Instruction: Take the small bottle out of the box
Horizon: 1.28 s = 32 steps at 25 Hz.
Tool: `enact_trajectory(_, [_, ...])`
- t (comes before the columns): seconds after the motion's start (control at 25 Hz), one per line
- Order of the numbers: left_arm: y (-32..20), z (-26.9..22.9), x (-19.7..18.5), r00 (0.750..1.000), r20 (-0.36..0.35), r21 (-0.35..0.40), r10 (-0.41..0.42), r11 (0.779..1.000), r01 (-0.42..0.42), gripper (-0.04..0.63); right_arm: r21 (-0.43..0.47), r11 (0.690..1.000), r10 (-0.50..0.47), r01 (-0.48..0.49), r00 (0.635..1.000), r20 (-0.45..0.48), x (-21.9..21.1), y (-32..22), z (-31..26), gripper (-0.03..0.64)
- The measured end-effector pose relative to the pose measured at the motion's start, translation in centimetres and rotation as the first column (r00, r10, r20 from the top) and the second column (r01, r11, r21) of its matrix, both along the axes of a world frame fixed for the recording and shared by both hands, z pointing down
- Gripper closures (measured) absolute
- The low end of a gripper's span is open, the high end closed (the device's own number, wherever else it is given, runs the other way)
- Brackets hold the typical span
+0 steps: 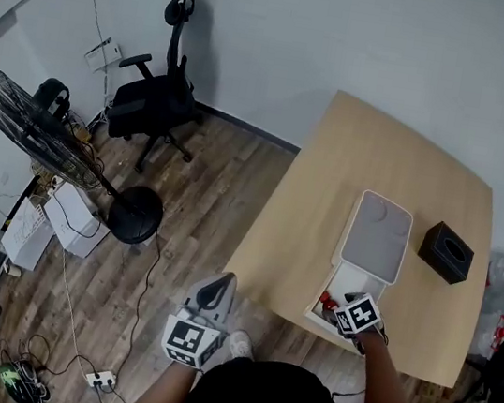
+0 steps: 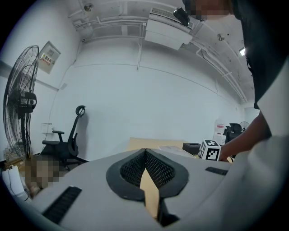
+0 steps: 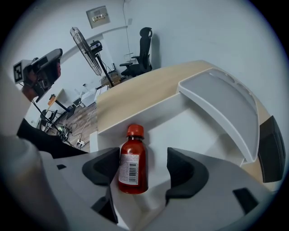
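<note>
Okay, left gripper (image 2: 145, 152) first: fingers pressed together at the tips, nothing between them. I'm holding it off the table's near left side, over the wood floor. My right gripper (image 3: 143, 168) is down in the white box (image 3: 135, 118) at the near edge of the table (image 3: 135, 90). Its fingers (image 3: 185, 169) stand partly apart with the small red bottle (image 3: 132, 162) between them. The bottle lies on the box floor, red cap pointing away from the gripper, barcode label up. It sits right against the finger on the view's left, can't tell if touching. Clear gap to the other finger, so no grip. The open lid (image 3: 221, 106) lies beyond the box. A black box (image 1: 446, 251) sits further right, well apart.
</note>
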<state>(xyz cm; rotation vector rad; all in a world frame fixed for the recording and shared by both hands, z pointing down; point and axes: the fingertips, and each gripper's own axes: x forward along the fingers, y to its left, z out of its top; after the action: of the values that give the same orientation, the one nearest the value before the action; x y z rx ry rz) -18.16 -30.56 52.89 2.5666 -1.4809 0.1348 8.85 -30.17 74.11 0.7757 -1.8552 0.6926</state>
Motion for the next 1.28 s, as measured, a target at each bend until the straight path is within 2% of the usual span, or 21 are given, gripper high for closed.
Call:
enact_trajectory(0.52, [-0.5,0.6,-1.0,1.000,-0.020,-0.010,-0.008,1.000,0.007,0.580,-0.118,0.993,-0.014,0.014,1.000,0.007,-0.8,0.9,1.5,0.334])
enact_trajectory(0.76, [-0.8,0.9,-1.8,1.000,-0.028,-0.017,-0.005,1.000,0.004,0.580,-0.126,0.992,-0.022,0.023,1.000,0.010,-1.4,1.0,1.7,0.383])
enact_trajectory(0.88, [-0.9,0.7,-1.8,0.999,-0.037,-0.006,0.009,1.000,-0.009,0.580,-0.127,0.992,-0.010,0.011,1.000,0.006,-1.3,1.2,1.7,0.385])
enact_trajectory(1.12, [-1.1,0.3,-1.7,0.998,-0.041,0.016,0.037,0.999,-0.037,0.580,-0.105,0.992,0.071,-0.069,0.997,0.024,-0.8,0.9,1.4,0.388])
enact_trajectory(1.28, [-1.0,0.2,-1.4,0.999,-0.041,0.016,0.032,0.999,-0.031,0.580,-0.052,0.988,0.147,-0.142,0.985,0.095,0.0,0.3,0.2,0.390])
